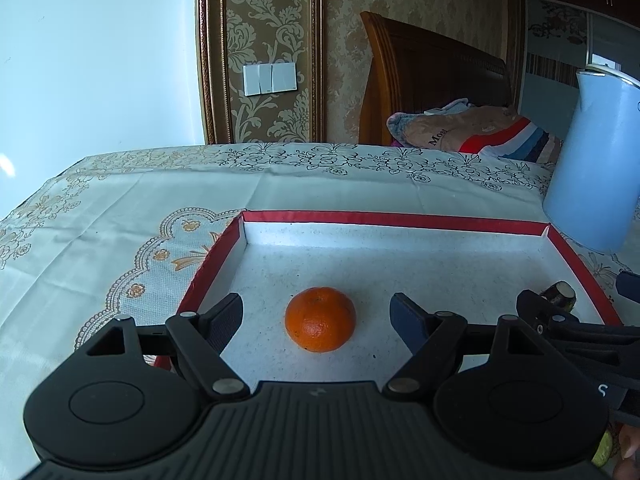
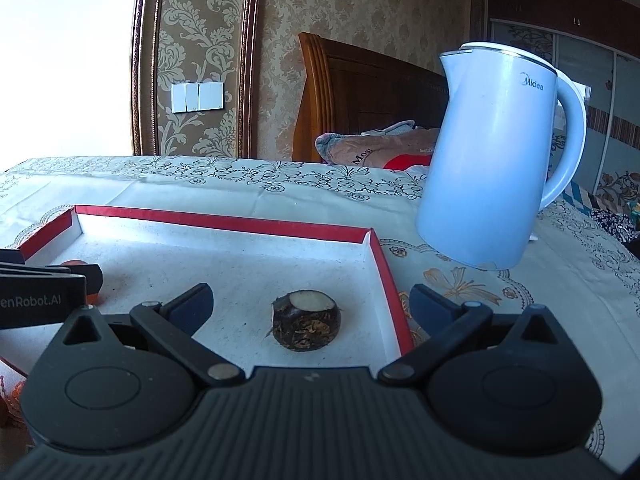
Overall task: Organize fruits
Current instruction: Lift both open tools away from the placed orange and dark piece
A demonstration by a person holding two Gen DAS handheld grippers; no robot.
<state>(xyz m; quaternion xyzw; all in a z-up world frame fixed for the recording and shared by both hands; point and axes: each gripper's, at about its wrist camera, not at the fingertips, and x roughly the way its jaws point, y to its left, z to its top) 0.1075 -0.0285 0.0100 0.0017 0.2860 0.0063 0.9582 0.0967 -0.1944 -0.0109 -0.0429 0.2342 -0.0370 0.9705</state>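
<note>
While a floral tablecloth (image 1: 120,208) bears the red-rimmed tray (image 1: 392,219), a blue kettle (image 2: 492,156) stands beside it; inside, the left gripper (image 1: 318,314) spreads around an orange (image 1: 320,319), the right gripper (image 2: 310,304) spreads around a dark water chestnut (image 2: 306,319), neither touching.

orange mandarin (image 1: 320,319), red-rimmed white tray (image 1: 392,219), pale blue kettle (image 2: 488,156), floral cream tablecloth (image 1: 120,200)

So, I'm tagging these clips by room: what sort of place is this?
Most likely a home bedroom: a carved wooden headboard with folded bedding stands behind the embroidered cream tablecloth, against ornate damask wallpaper; a pale blue electric kettle suggests domestic use.
</note>
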